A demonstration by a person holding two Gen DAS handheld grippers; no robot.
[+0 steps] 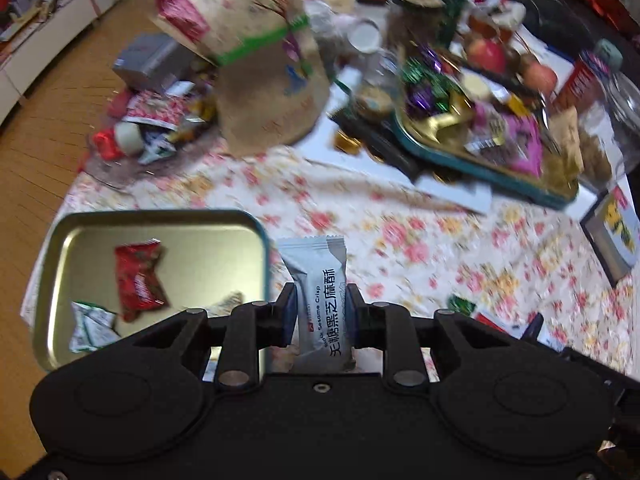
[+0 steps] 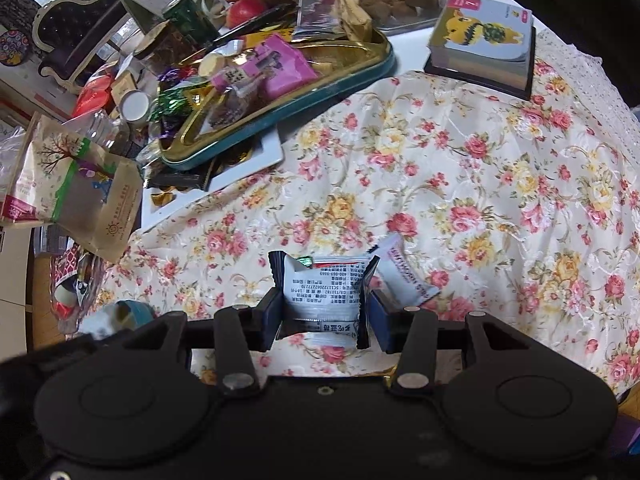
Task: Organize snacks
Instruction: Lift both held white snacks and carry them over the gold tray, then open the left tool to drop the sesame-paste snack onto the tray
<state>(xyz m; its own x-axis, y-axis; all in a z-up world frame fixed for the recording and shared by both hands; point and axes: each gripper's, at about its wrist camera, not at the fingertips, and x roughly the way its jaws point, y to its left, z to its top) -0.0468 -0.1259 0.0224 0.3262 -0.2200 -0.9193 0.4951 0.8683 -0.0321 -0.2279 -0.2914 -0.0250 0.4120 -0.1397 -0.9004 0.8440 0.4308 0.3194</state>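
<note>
My left gripper (image 1: 320, 304) is shut on a grey Black Sesame Crisp packet (image 1: 318, 280), held upright just right of an open gold tin tray (image 1: 100, 228). The tray holds a red candy wrapper (image 1: 138, 280), a green-white packet (image 1: 90, 326) and one more small packet. My right gripper (image 2: 325, 304) is shut on a white and black snack packet (image 2: 324, 292) just above the floral tablecloth (image 2: 480, 180). A white wrapped snack (image 2: 404, 276) lies on the cloth beside its right finger.
A teal-rimmed gold tray (image 2: 360, 70) heaped with candies sits at the back on a white board. A brown paper bag (image 2: 80, 184) stands left. Fruit, jars and a boxed toy (image 2: 484, 36) crowd the far side. Wood floor (image 1: 48, 128) lies left of the table.
</note>
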